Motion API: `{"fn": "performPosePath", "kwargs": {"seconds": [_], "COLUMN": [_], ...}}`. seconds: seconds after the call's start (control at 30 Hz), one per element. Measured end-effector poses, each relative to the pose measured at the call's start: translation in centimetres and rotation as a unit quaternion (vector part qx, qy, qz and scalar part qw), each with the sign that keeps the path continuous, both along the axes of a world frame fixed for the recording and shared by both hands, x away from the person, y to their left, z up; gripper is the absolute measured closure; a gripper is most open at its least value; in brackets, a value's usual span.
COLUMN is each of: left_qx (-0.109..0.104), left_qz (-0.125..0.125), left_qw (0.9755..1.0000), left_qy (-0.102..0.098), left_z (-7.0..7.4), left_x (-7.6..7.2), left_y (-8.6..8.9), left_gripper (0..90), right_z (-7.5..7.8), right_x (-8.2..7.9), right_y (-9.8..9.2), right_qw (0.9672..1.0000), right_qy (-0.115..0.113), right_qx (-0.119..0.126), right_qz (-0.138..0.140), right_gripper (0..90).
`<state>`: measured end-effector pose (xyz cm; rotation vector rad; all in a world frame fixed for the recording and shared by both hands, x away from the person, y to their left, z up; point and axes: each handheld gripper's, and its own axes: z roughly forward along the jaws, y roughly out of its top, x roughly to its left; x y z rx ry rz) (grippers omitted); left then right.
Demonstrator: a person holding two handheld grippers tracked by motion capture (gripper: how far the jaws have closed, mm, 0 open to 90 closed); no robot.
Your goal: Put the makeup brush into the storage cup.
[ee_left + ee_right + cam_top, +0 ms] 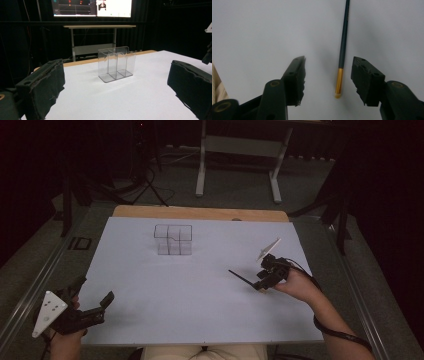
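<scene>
A thin dark stick (343,45) with a gold end (339,82) lies on the white table sheet (200,315). My right gripper (328,75) points down over it, open, and the gold end lies between the jaws nearer the right one, with neither pad touching it. From above, the stick (241,279) reaches left from under the right gripper (261,287) at the table's right. A clear plastic organizer (173,240) with several compartments stands upright at the far middle. My left gripper (95,291) rests at the near left corner, open and holding nothing. It faces the organizer (116,66), which is well beyond its jaws.
The white sheet covers a wooden tabletop whose far edge (200,212) shows. Beyond it on the floor stands a desk frame (240,150), and a lit monitor (92,7) hangs on the dark wall. Cables trail from both grippers.
</scene>
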<state>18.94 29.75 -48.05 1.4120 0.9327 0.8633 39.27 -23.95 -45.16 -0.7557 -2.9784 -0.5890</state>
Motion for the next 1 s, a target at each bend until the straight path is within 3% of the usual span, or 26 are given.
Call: {"fn": "performPosePath", "kwargs": {"seconds": [0.43, 1.0], "left_qx": [0.003, 0.006], "left_qz": [0.0, 0.0], "left_qw": [1.0, 1.0], "left_qy": [0.001, 0.003], "left_z": [-0.1, -0.1], "left_x": [0.0, 0.0], "left_y": [0.0, 0.0], "left_gripper": [2.4, 2.4], "right_z": [-1.5, -2.5], "right_x": [0.8, 1.7], "right_y": [1.0, 1.8], "right_qw": [0.9984, 0.9942], "right_qy": [0.031, 0.047], "right_qx": [-0.046, -0.097], "right_qz": [-0.003, -0.006], "right_gripper": [52.9, 69.7]}}
